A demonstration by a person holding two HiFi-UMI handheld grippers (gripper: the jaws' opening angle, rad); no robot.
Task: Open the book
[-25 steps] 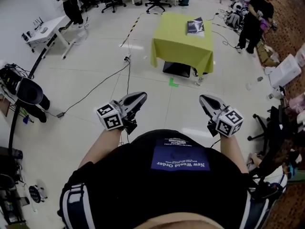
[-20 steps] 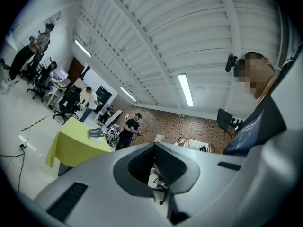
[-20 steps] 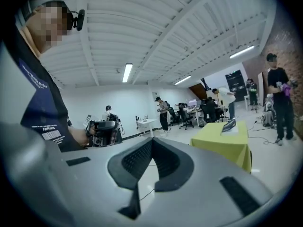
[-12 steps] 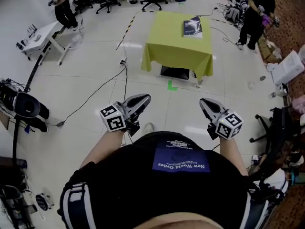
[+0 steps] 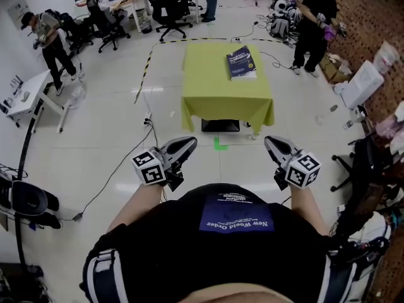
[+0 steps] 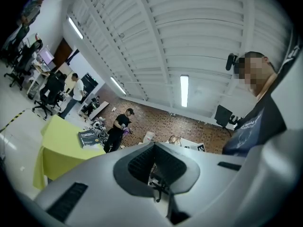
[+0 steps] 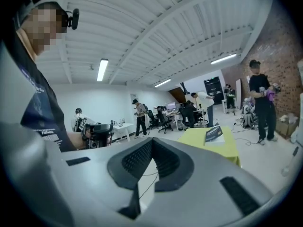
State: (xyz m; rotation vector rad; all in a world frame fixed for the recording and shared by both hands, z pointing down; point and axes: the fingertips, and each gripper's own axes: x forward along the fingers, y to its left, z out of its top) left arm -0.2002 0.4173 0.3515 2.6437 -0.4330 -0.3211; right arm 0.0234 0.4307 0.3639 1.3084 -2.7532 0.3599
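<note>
Head view, lower left of centre: left gripper (image 5: 187,142) held out over the white floor (image 5: 113,125) – jaws brought together at the tips, nothing between them.
Head view, lower right of centre: right gripper (image 5: 270,142), jaws likewise closed tip to tip and empty.
Head view, upper middle: book (image 5: 242,63) lying closed, dark blue cover up, on the far right part of the table (image 5: 214,100).
Table: draped in a yellow-green cloth, well apart from both grippers, with bare floor and a green tape mark (image 5: 219,144) between.
Book against the tools: above both in the frame, nearer the right gripper's side than the left's – neither touches it.
Left gripper view: book (image 6: 88,138) small at middle left on the yellow table (image 6: 57,152), well left of the closed jaw tips.
Right gripper view: book (image 7: 214,134) right of centre on the table (image 7: 222,148), above and right of the shut tips.
Upper right of the head view: person in black (image 5: 314,24) standing near the table.
</note>
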